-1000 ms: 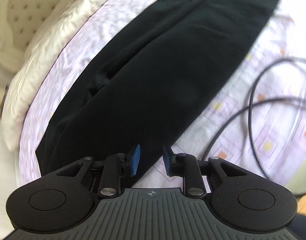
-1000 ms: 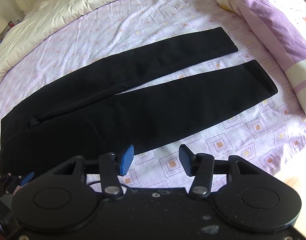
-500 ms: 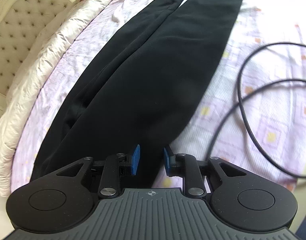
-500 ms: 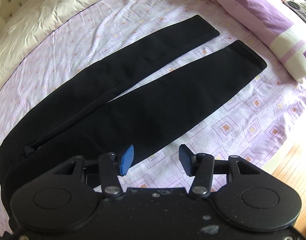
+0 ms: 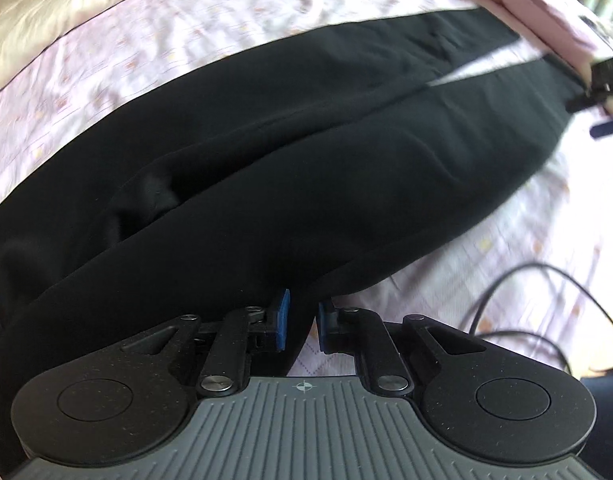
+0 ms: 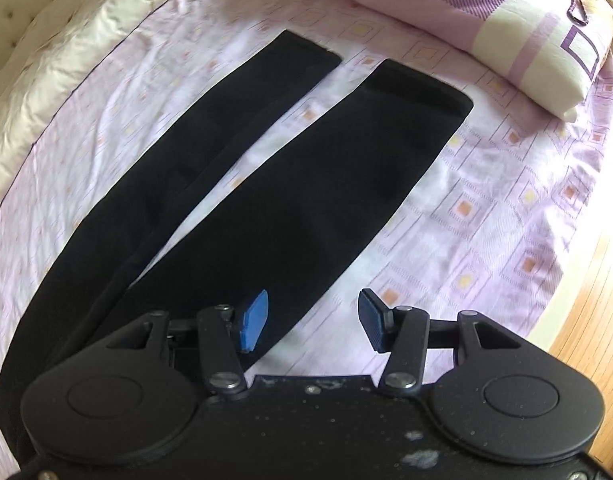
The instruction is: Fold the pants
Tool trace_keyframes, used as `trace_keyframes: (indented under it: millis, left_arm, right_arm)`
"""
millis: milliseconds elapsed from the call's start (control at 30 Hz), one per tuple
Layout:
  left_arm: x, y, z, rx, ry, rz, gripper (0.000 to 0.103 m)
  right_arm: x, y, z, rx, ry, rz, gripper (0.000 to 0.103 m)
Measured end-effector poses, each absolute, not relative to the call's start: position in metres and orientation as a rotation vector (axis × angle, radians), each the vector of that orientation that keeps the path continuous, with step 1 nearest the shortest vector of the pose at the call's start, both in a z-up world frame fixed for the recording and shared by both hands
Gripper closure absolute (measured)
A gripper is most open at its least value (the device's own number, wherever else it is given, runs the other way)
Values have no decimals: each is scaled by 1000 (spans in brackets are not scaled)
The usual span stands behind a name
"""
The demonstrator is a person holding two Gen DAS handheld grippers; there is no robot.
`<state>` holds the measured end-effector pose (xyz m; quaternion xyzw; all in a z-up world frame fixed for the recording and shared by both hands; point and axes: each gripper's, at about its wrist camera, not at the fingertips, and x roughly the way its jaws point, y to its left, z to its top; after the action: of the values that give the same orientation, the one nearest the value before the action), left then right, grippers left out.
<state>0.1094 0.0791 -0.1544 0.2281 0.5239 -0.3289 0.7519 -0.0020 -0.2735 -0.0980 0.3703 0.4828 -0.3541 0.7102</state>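
left wrist: left gripper (image 5: 302,322) clenched on pants (image 5: 306,168) edge; right gripper (image 6: 312,320) released.

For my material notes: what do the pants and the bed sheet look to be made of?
Pants: black, matte, soft fabric, probably a knit or brushed cloth; it drapes limply with no sheen. Bed sheet: thin woven cloth, likely cotton, pale lilac with printed squares; fine wrinkles show. The exact fibre of either cannot be told.

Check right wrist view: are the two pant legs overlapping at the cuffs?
No: the black pants lie flat on the bed sheet with both cuffs apart, a strip of sheet showing between them.
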Motion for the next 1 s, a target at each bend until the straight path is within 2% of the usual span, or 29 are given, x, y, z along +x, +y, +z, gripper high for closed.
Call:
trace_keyframes:
  millis: [400, 433, 467, 500, 767, 1000]
  left_arm:
    - [99, 68, -140, 489, 1165, -612, 90]
    - [100, 71, -137, 489, 1161, -616, 90]
    - [100, 72, -132, 488, 1156, -624, 91]
    - [98, 73, -128, 489, 1150, -634, 91]
    - [64, 86, -105, 593, 1156, -778, 91]
    - [45, 100, -98, 612, 1220, -823, 91]
  right_arm:
    - [-14, -347, -148, 1152, 1032, -835, 53]
    - [-12, -349, -147, 1153, 1029, -828, 57]
    - [-10, -350, -145, 1146, 1028, -813, 82]
    - [-7, -352, -141, 1140, 1025, -789, 98]
    - [-25, -347, -96, 1005, 1048, -715, 100]
    - [-61, -332, -91, 1006, 1149, -728, 100]
